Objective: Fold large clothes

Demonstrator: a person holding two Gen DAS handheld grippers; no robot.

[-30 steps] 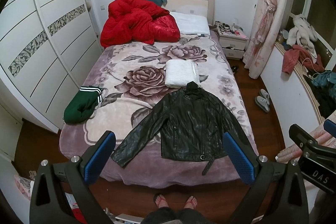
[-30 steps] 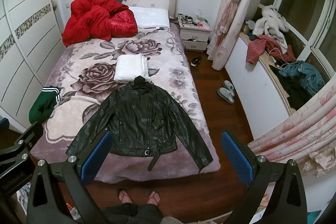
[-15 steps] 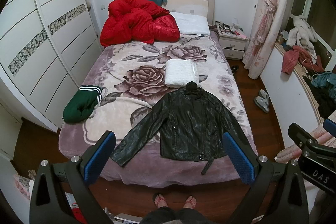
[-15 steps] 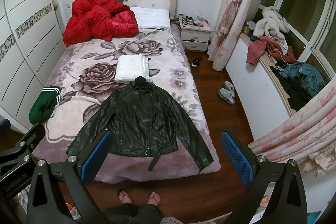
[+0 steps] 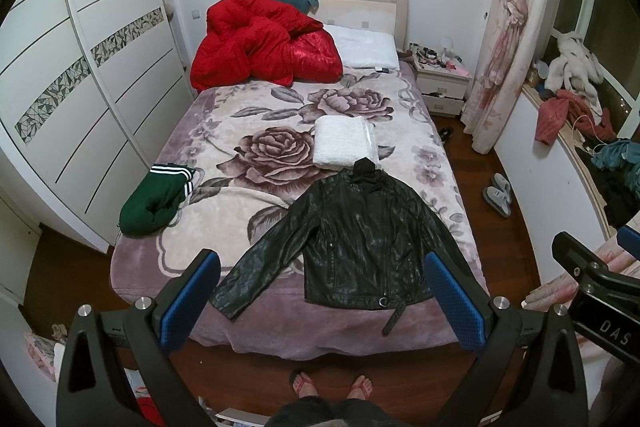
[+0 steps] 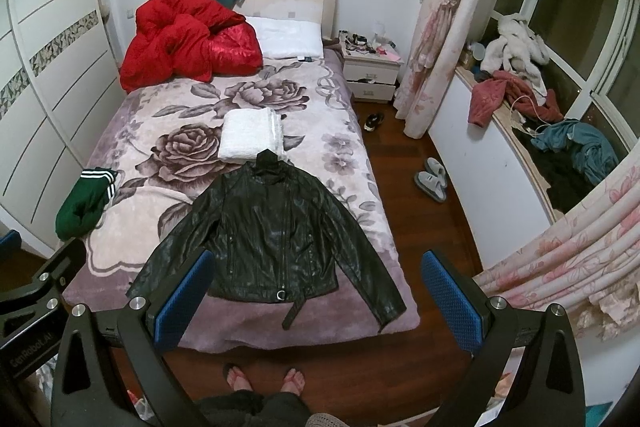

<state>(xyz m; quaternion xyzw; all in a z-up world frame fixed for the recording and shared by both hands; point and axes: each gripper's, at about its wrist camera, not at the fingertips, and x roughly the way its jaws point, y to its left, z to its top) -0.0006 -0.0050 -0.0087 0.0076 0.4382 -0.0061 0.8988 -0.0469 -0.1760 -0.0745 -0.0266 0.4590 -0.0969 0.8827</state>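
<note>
Black leather jacket (image 5: 360,243) flat, front up, at foot of bed (image 5: 208,227); long axis collar-to-hem, hem toward operator. Left gripper (image 5: 320,301) and right gripper (image 6: 316,297) held high, fingers spread, empty. Each sleeve nearest own-side gripper.

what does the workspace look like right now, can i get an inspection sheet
surface: bed with floral blanket, wrinkled near the foot
job's things: black jacket spread flat, front up, sleeves out, belt end hanging over the foot edge
clutter: folded white towel touching the collar; green garment at the left edge; red quilt and pillow at the head
grippers: left tool and right tool both open, above the floor, holding nothing
cables: white cord on the sill
surroundings: wardrobe, nightstand, slippers, clothes on sill
</note>
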